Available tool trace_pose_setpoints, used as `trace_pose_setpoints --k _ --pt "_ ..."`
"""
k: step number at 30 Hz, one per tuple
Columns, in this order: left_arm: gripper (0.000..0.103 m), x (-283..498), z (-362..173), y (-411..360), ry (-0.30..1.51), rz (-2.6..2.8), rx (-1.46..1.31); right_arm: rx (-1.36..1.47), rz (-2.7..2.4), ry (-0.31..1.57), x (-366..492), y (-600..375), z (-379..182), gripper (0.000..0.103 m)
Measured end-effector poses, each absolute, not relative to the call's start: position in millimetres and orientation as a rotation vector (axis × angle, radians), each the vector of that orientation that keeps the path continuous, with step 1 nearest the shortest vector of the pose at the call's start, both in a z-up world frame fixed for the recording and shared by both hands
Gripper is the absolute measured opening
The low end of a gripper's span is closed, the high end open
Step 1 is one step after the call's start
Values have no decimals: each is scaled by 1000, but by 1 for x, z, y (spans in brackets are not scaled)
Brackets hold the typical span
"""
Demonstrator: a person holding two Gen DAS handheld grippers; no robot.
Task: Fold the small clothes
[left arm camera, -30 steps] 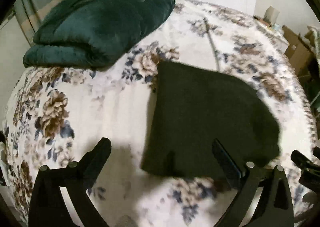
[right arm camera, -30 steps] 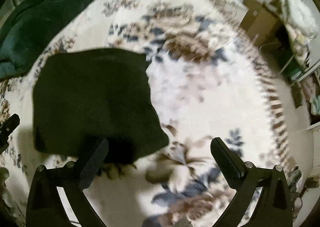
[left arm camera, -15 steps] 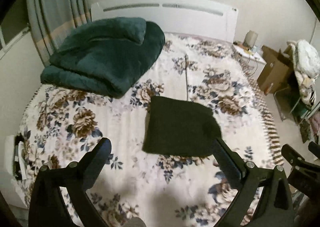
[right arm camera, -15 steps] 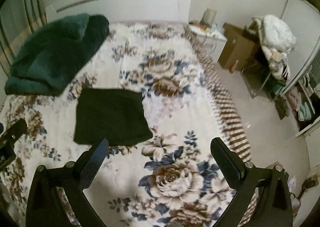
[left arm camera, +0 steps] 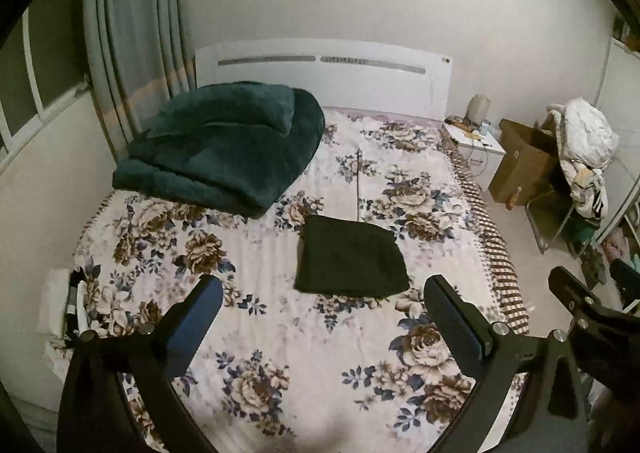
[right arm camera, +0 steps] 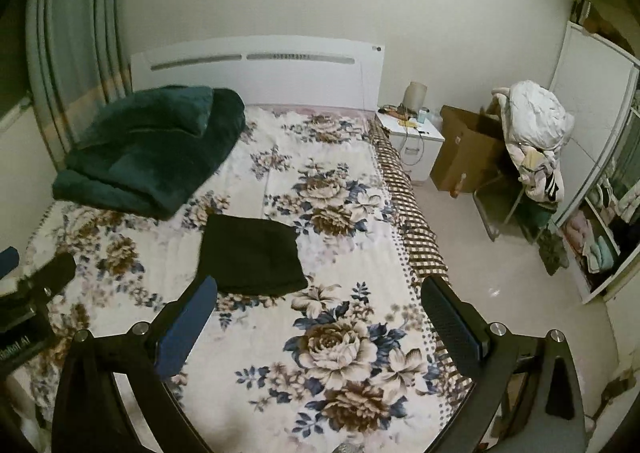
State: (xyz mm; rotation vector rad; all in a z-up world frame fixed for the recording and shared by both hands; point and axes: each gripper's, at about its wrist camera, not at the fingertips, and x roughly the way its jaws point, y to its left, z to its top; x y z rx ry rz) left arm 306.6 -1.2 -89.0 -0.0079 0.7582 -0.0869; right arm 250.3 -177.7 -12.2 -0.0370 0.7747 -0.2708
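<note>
Task item: a dark folded garment (left arm camera: 352, 263) lay flat on the floral bedspread (left arm camera: 280, 333), near the middle of the bed, as a compact, roughly rectangular stack
Garment type: could not be told; the cloth was too dark to show seams or a collar
Neighbouring item: a dark green plush blanket (left arm camera: 224, 149) sat folded towards the headboard (left arm camera: 324, 73), well apart from the garment
Handling judgement: the garment appeared soft, light and limp; it would likely sag and unfold if lifted by one corner
Grasp point judgement: the near folded edge, pinched through all layers, or two corners of that edge taken together by both tools
Left hand-held gripper (left arm camera: 324, 313): jaws spread wide; nothing between the fingers; raised above the bed and apart from the garment
Right hand-held gripper (right arm camera: 320, 313): jaws spread wide; it held nothing and touched nothing; it hung over the near part of the bed, the garment ahead and to its left
Task state judgement: the fold looked finished; no other small clothes were visible on the bed
Risk judgement: the bedspread could be caught with the cloth in a low pinch
</note>
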Motion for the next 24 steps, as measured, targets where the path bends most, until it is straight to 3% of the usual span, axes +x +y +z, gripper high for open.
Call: trace_pose_setpoints --k 11,24 --pt "103 241 -44 -1 694 -103 17 -14 -270 670 149 -162 66 103" --pt "103 212 -36 4 677 -81 4 -1 -252 653 113 -164 85 103"
